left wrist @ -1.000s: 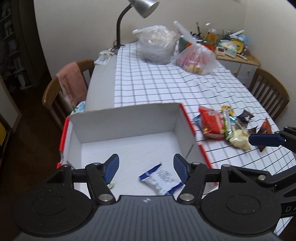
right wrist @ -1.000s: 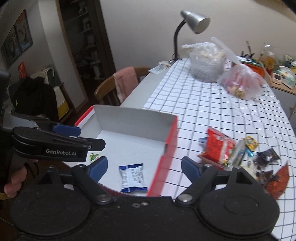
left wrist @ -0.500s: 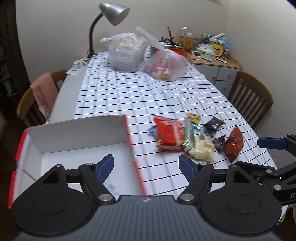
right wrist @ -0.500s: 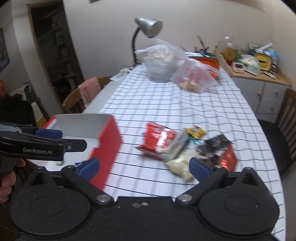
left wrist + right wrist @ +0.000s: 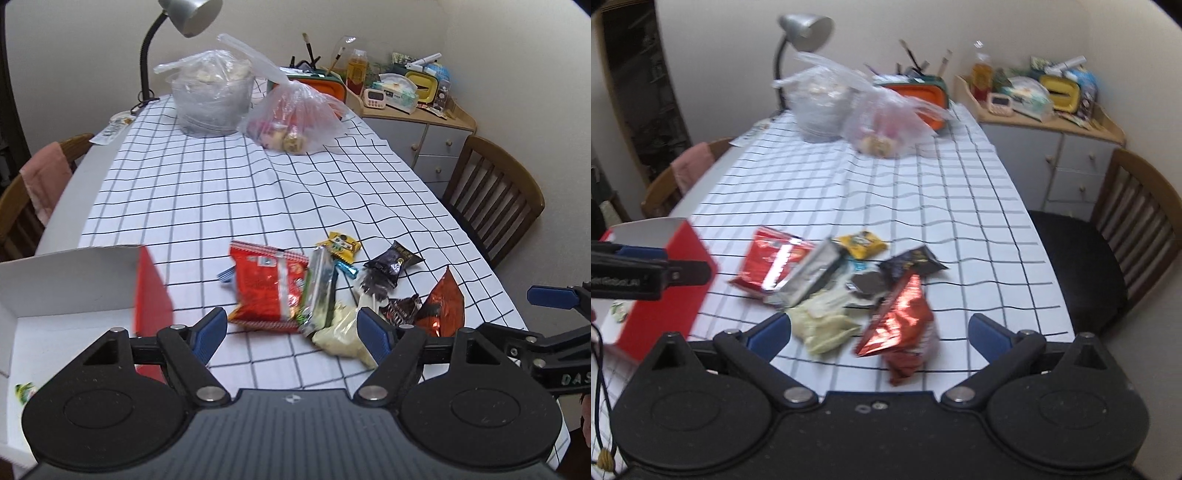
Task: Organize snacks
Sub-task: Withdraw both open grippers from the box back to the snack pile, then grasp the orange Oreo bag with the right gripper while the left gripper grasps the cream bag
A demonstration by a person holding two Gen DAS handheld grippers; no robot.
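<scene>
A pile of snack packets lies on the checked tablecloth: a red packet [image 5: 267, 284], a silver-green bar [image 5: 319, 291], a pale yellow bag [image 5: 343, 334], a yellow packet [image 5: 340, 243], dark packets [image 5: 389, 264] and a shiny red-orange bag [image 5: 443, 304]. The pile also shows in the right wrist view, with the red-orange bag [image 5: 901, 321] nearest. A red-and-white box [image 5: 74, 288] stands at the left, with a small green packet [image 5: 24, 391] inside. My left gripper [image 5: 291, 332] is open and empty, just short of the pile. My right gripper [image 5: 879, 330] is open and empty over the red-orange bag.
Two clear plastic bags [image 5: 214, 96] [image 5: 295, 118] and a desk lamp [image 5: 184, 22] stand at the table's far end. A cluttered cabinet [image 5: 410, 110] is at the back right. Wooden chairs stand at the right [image 5: 495, 199] and left [image 5: 22, 206].
Both grippers have swung right, away from the box and toward the snack pile. The blue-and-white packet in the box is out of view now. Both stay open.
</scene>
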